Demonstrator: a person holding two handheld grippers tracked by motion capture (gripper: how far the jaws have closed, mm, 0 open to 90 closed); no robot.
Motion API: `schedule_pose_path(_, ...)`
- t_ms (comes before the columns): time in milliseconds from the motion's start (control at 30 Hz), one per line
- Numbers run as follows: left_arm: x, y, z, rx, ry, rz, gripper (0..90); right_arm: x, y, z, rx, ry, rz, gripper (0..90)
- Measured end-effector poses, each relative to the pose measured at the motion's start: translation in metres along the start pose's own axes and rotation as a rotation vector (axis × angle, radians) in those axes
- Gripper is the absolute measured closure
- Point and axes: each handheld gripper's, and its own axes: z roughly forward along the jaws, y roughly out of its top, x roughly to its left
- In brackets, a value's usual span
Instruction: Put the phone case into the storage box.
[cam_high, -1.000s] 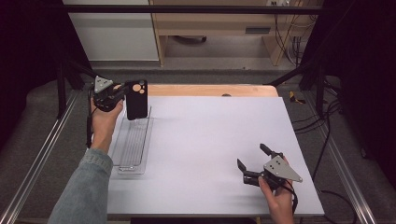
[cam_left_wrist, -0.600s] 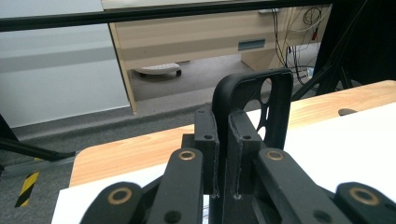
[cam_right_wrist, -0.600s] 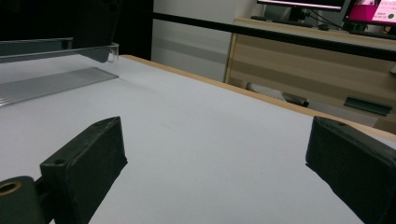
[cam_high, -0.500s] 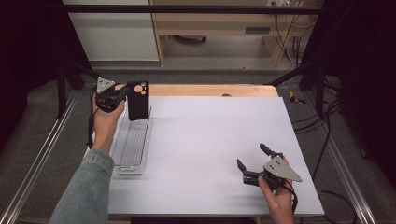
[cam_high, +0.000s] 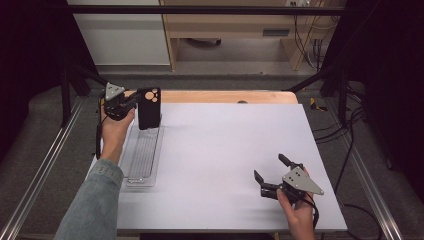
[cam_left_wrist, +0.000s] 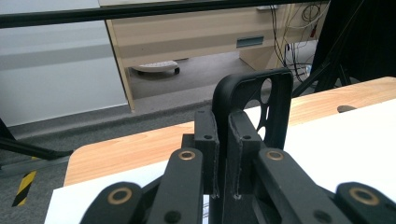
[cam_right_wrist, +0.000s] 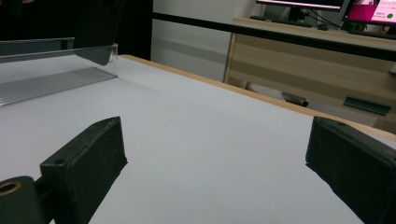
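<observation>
At the far left of the white table top (cam_high: 225, 150), the left gripper (cam_high: 131, 102) pinches the edge of a black phone case with round camera holes (cam_high: 149, 108), held upright over the far end of a clear ribbed plastic tray (cam_high: 142, 155). Well apart, near the right front corner, the right gripper (cam_high: 272, 176) rests with its jaws spread, nothing between them.

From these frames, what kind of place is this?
Likely a lab recording rig: a white-topped table inside a black metal frame, cables along the floor, and the left gripper holding a black phone case.
</observation>
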Motion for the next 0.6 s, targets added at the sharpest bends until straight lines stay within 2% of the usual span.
schedule_pose_path(600,-0.0007,0.0033,-0.0016,-0.005,-0.001,0.007,83.4,0.0002,0.0001,0.0000,0.001,-0.001,0.000,5.2)
